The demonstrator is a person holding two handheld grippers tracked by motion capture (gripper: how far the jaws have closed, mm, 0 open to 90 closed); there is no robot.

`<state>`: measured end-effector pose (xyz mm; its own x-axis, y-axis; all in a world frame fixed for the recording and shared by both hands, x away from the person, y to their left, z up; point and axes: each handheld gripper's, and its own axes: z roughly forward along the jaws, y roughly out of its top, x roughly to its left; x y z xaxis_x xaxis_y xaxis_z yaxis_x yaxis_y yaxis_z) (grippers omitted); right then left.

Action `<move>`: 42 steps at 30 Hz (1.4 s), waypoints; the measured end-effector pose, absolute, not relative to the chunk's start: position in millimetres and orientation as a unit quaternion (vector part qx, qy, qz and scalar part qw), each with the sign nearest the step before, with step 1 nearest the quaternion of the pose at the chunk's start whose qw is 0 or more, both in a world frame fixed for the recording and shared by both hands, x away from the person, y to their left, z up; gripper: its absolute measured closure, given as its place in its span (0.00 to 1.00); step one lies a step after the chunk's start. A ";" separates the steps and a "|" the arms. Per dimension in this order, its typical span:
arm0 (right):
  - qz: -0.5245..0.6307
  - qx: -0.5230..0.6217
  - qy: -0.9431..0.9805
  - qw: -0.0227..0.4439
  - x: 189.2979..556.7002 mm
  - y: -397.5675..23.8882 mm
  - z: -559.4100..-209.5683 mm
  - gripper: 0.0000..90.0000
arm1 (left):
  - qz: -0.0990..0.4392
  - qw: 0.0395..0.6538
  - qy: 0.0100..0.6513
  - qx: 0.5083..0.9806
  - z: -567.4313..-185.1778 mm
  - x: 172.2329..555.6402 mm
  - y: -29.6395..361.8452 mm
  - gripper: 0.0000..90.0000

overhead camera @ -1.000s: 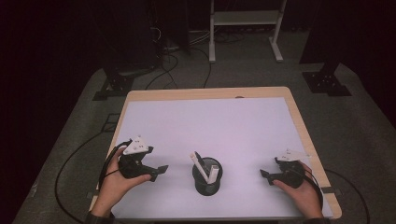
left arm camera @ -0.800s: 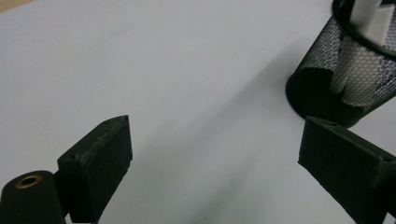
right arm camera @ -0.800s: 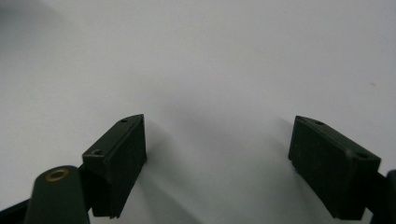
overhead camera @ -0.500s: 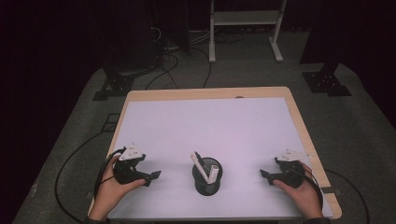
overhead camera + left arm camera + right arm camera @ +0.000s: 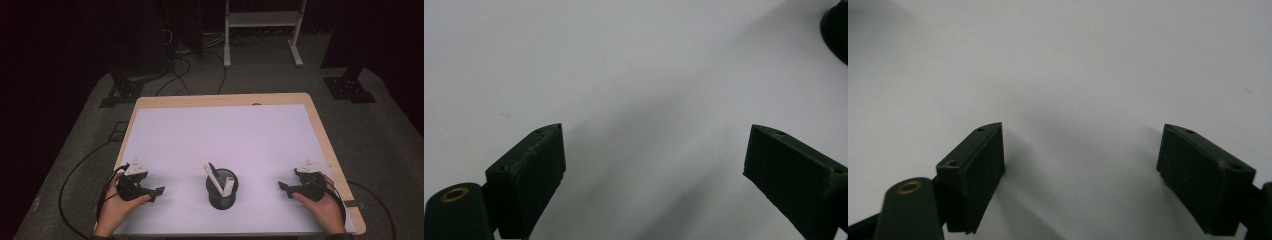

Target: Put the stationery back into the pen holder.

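Note:
A black round cup [image 5: 222, 191] stands near the table's front middle, with two white stick-like items [image 5: 226, 183] leaning inside it. My left gripper [image 5: 156, 192] rests on the white sheet to the cup's left, held by a hand, jaws pointing toward the cup. In the left gripper view its gripper [image 5: 651, 155] is open over bare white surface, and the cup's dark edge [image 5: 837, 30] shows at the top right. My right gripper [image 5: 284, 189] lies right of the cup, pointing left. The right gripper view shows this gripper [image 5: 1080, 152] open with nothing between its jaws.
The wooden table [image 5: 320, 125] carries a white sheet [image 5: 225, 140] over most of its top. Beyond the far edge are a white metal stand [image 5: 262, 25], dark stand bases [image 5: 350, 87] and cables [image 5: 185, 65] on the grey floor. Each gripper trails a cable off the table sides.
My left gripper and its hand have drawn back toward the front left edge of the table. The right gripper has stayed nearly still. The cup has not moved.

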<state>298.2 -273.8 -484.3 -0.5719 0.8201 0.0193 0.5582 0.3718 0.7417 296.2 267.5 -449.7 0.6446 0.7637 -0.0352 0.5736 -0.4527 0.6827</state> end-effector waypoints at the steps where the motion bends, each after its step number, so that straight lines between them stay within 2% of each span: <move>1: 0.364 0.426 0.808 0.180 298.2 -273.8 -484.3 0.20 | 0.140 0.337 0.399 0.841 -451.0 295.9 268.9 0.10; 22: 0.364 0.426 0.808 0.180 298.2 -273.7 -484.3 0.20 | 0.161 0.308 0.412 0.842 -468.5 291.2 276.4 0.10; 42: 0.364 0.426 0.808 0.180 298.2 -273.7 -484.3 0.20 | 0.181 0.345 0.401 0.829 -477.5 284.4 282.9 0.08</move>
